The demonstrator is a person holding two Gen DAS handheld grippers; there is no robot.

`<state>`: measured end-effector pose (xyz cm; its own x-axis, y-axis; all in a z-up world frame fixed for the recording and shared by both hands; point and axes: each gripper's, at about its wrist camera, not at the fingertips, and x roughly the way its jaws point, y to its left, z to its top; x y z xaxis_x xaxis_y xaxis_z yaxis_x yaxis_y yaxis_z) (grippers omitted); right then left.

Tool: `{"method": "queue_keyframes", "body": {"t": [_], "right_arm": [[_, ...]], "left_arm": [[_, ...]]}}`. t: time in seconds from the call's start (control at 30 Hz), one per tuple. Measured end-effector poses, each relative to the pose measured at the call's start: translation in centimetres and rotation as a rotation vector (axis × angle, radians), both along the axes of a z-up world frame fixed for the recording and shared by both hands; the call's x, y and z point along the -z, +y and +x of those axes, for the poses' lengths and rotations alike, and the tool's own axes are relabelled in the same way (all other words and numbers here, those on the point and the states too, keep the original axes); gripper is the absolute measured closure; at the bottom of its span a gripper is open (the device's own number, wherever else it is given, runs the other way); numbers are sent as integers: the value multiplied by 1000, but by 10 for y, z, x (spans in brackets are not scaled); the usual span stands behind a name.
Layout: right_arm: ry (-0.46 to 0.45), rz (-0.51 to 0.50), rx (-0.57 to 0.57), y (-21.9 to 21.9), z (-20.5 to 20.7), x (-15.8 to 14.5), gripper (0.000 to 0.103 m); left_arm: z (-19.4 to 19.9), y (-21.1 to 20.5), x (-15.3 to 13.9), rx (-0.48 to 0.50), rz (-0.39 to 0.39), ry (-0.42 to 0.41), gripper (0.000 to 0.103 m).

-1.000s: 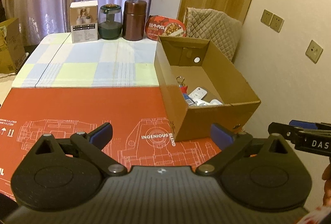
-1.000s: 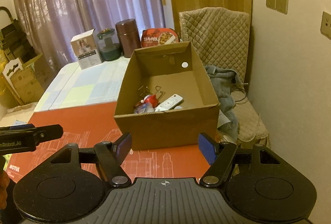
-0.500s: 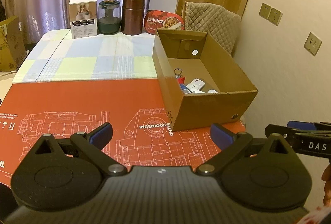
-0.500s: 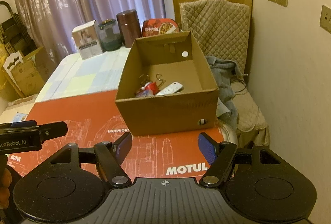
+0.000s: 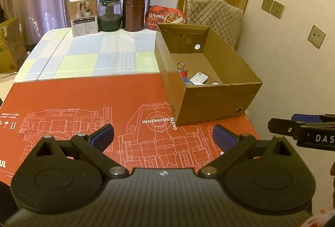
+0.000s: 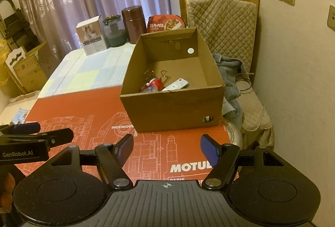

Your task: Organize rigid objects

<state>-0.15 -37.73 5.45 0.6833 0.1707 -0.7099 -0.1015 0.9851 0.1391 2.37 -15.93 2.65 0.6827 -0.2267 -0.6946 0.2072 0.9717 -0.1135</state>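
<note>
While both grippers gape empty, cardboard box (image 6: 171, 109) holds white remote (image 6: 177, 84), red item (image 6: 157, 82), perhaps keychain.

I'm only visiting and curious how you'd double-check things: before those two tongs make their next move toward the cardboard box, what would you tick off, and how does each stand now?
1. Left tongs empty, jaws apart: ok.
2. Right tongs empty, jaws apart: ok.
3. Cardboard box upright with its top open: ok.
4. Room left in the box: ok; the white remote and the small red item sit near the front wall, with bare floor behind them.
5. Red mat between the tongs and the box free of obstacles: ok.
6. Anything left to sort: cannot tell; the white carton, glass jar and brown canister stand in a row at the far edge.
</note>
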Motion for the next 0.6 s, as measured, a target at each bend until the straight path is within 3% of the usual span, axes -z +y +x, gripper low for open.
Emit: {"method": "queue_keyframes", "body": {"t": [0.6], "right_arm": [[3, 6, -3, 3, 1, 2, 35]], "left_arm": [[-2, 2, 2, -3, -3, 2, 3]]}}
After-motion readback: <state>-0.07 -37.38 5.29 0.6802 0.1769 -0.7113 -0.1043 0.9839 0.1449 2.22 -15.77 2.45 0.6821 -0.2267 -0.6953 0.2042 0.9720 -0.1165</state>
